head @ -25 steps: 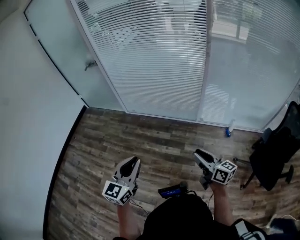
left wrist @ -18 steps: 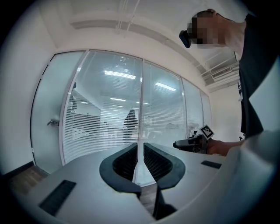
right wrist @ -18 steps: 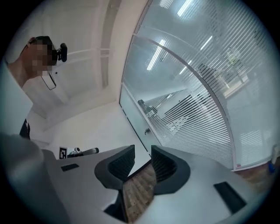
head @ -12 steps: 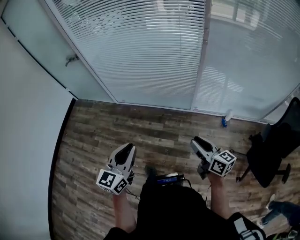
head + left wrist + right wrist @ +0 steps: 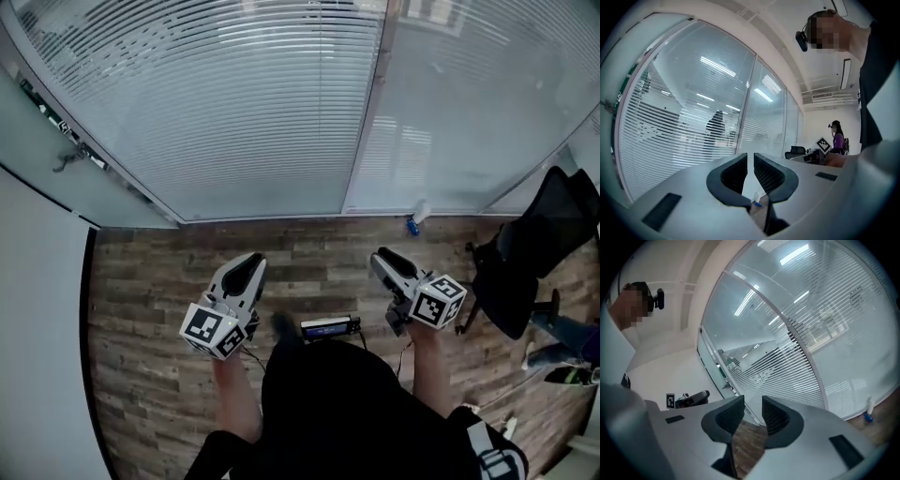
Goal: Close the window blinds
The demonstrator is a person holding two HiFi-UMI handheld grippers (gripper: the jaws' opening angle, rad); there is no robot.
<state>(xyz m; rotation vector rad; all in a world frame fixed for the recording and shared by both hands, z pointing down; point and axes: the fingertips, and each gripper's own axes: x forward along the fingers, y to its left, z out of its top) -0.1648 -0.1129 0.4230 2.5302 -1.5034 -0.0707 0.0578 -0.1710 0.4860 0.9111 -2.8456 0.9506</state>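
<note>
1. Head view.
   - Window blinds (image 5: 216,103): far across the frame, behind a glass wall that meets the wood floor (image 5: 309,246) at its foot.
   - Left pane: horizontal slats standing apart, with dark shapes showing through. The pane right of the upright post (image 5: 368,112) is paler and its slats are hard to make out.
   - Open floor lies between the grippers and the glass.
   - Edges: white wall (image 5: 37,328) on the left, black office chair (image 5: 525,262) on the right, small bottle (image 5: 415,217) at the foot of the glass.
   - Left gripper (image 5: 248,262) and right gripper (image 5: 380,255): both low and well short of the blinds, touching nothing.
   - The tops of the blinds are cut off.

2. Left gripper view.
   - Fingers (image 5: 736,171): a narrow gap between them, nothing held.
   - Blinds fill the left and centre, curved by the lens.
   - A dark figure (image 5: 716,129) shows through the slats.
   - A person in a purple top (image 5: 836,136) stands far right.
   - The bottle shows in the gap low between the fingers.

3. Right gripper view.
   - Fingers (image 5: 731,414): apart, with only floor between them.
   - Blinds run from centre to right, and the slats are plainest on the nearer pane.
   - The bottle sits at the lower right.
   - Any cord or wand on the blinds cannot be made out.
</note>
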